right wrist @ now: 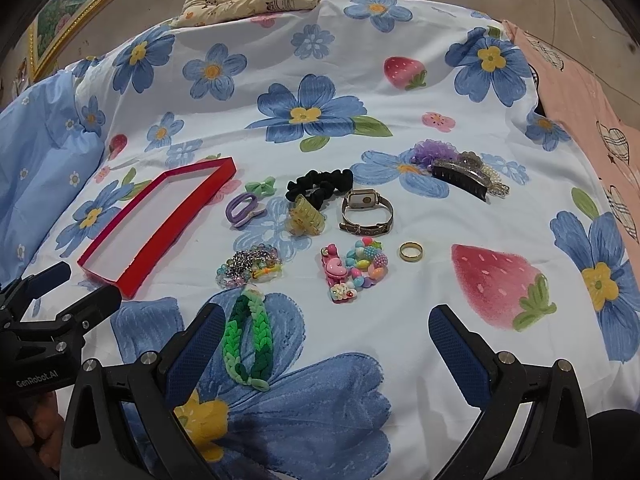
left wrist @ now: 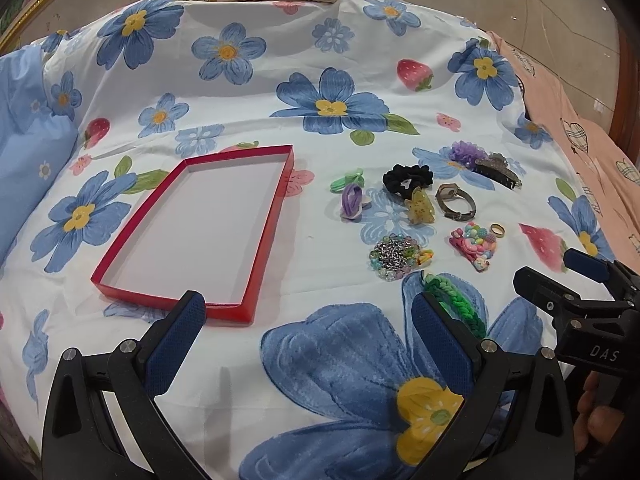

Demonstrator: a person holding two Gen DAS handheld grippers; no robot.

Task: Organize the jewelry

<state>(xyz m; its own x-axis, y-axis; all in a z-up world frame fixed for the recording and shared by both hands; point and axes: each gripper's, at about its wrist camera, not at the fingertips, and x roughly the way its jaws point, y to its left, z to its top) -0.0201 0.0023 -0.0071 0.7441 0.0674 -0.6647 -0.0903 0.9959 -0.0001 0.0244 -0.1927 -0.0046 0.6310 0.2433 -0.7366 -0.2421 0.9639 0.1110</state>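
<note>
Jewelry sits in a loose cluster on the bed, right of the red tray [left wrist: 276, 204], which is bare inside. Nearest me is the green braided bracelet [right wrist: 248, 340], just beside my right gripper [right wrist: 326, 334]; its jaws stand wide apart, holding nothing. My left gripper [left wrist: 308, 322] is spread open too, empty, hovering near the tray's front corner.

What worries me: the gold ring [right wrist: 411, 251] is small and lies flat on soft quilt. I judge a pinch there could grab fabric instead, or flick the ring away. The beaded bracelet [right wrist: 248, 266] and the pink charm clip [right wrist: 352, 270] lie close together, and the yellow claw clip [right wrist: 306, 216] touches the black scrunchie [right wrist: 318, 186], so a wide jaw may drag a neighbour along. The watch [right wrist: 366, 212] stands on its strap and could tip. The tray wall is low and light; I reckon a knock from my left gripper would shove it.

Room is good: open quilt lies in front of the cluster and between it and the tray. To the right, a pink blanket [right wrist: 592, 108] marks the edge, well apart from the ring. The two grippers sit near each other, so crossing paths is a risk.
</note>
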